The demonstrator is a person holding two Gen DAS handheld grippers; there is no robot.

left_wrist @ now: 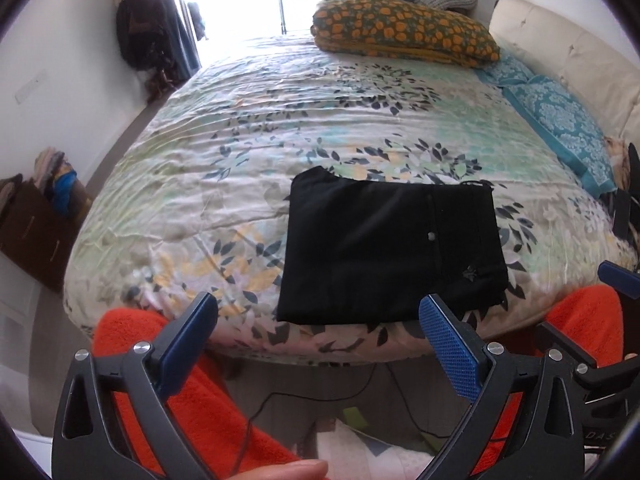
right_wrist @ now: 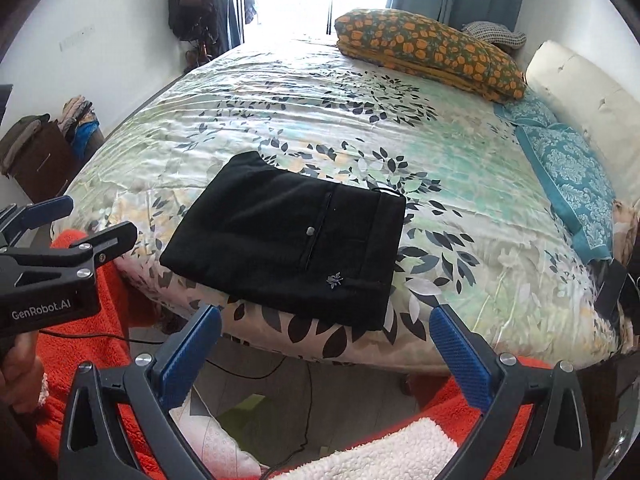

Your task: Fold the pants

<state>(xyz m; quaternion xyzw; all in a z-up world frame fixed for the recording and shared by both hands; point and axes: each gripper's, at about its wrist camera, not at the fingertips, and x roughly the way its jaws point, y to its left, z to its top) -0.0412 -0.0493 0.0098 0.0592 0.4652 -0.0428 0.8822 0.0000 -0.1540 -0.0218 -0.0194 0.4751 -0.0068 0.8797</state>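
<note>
Black pants (left_wrist: 388,248) lie folded into a flat rectangle on the floral bedspread (left_wrist: 280,120) near the bed's front edge; they also show in the right wrist view (right_wrist: 288,240), with a button and a small emblem on top. My left gripper (left_wrist: 318,320) is open and empty, held off the bed's front edge, just short of the pants. My right gripper (right_wrist: 326,332) is open and empty, also off the front edge below the pants. The left gripper's body shows at the left of the right wrist view (right_wrist: 60,256).
A folded orange-patterned blanket (left_wrist: 404,32) lies at the far end of the bed. Teal pillows (left_wrist: 560,120) and a cream headboard (left_wrist: 580,48) run along the right. A brown cabinet (left_wrist: 36,232) stands at the left wall. Orange fleece-clad legs (left_wrist: 208,400) and cables are below.
</note>
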